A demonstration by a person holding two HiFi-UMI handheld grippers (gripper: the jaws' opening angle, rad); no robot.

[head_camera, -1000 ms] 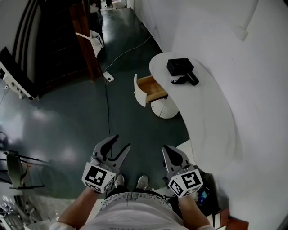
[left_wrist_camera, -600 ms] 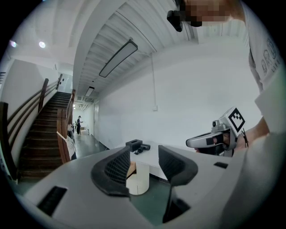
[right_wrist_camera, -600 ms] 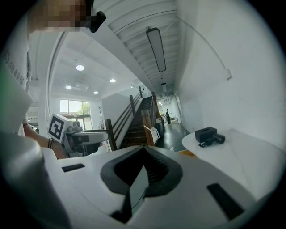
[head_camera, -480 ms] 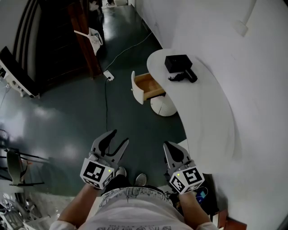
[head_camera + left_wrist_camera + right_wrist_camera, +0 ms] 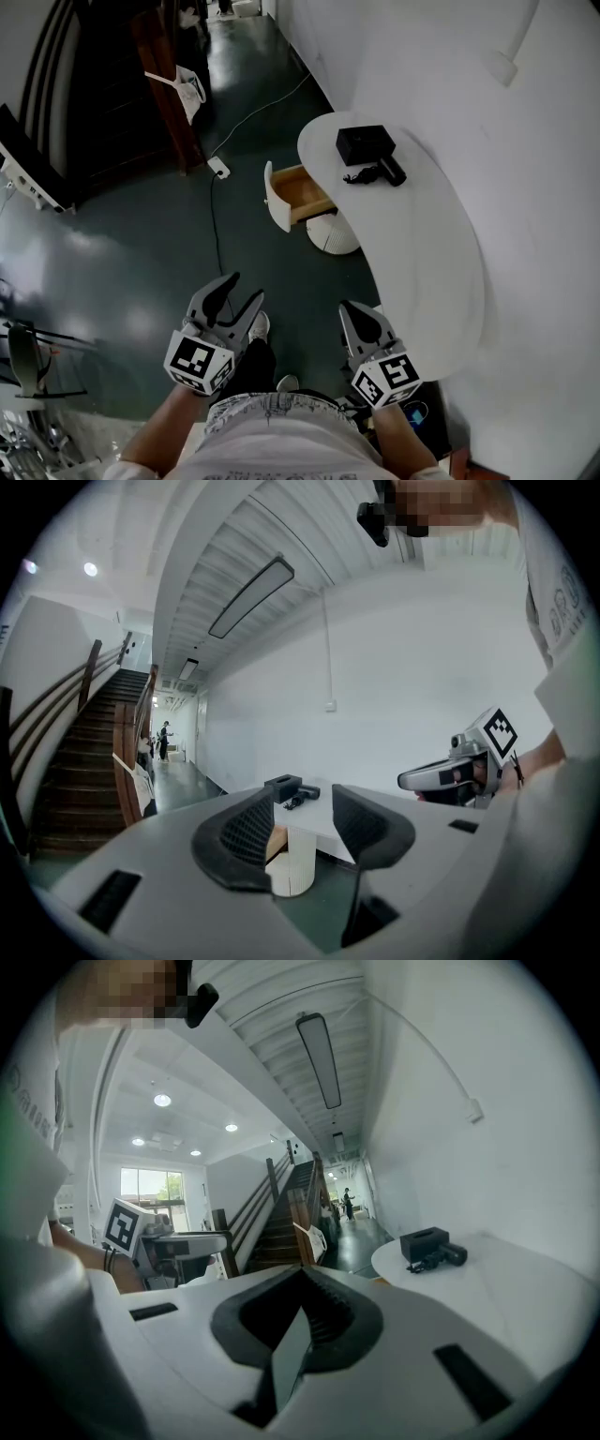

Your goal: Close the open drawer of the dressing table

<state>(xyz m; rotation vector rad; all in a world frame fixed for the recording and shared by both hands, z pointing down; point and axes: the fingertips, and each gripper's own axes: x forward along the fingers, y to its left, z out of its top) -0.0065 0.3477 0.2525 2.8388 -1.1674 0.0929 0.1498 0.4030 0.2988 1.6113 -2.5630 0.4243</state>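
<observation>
Wooden-lined white drawer [image 5: 298, 195] pulled open from dressing table [image 5: 412, 234].

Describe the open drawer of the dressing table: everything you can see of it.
The drawer stands pulled out from under the far end of the white dressing table, above the dark floor. Its front panel is white and slightly curved; the walls and bottom look like light brown wood. The visible part of the inside looks empty; the rest is hidden under the table. It sits level, near the table's round white base.
</observation>
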